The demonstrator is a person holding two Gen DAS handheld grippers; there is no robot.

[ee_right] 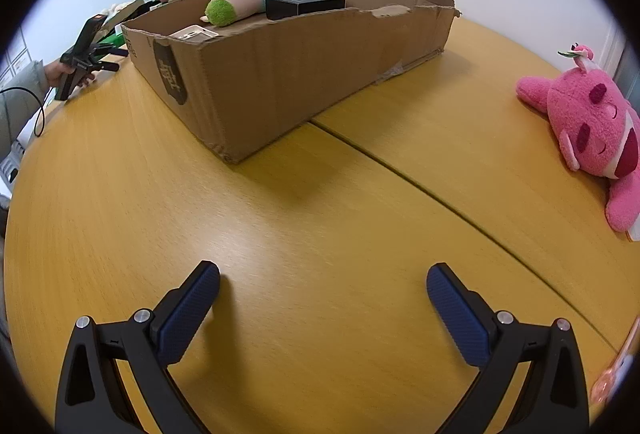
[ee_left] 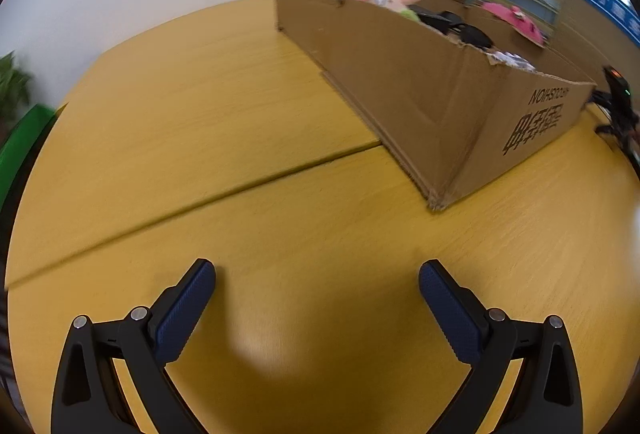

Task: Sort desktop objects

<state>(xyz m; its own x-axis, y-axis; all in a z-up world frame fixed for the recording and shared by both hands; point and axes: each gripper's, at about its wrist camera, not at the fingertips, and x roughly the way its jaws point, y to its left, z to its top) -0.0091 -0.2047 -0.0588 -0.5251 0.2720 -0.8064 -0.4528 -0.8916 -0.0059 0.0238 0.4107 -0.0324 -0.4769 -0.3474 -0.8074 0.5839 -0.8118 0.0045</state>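
Yellow wood-grain tabletop (ee_right: 320, 202) runs bare beneath both tools, a seam crossing it, white wall behind. The cardboard box (ee_right: 288, 74) of toys sits at twelve o'clock, a pink plush bear (ee_right: 592, 138) at three o'clock by the table's edge. The left gripper (ee_left: 317, 274) and right gripper (ee_right: 323, 276) hover spread wide, pinching nothing.
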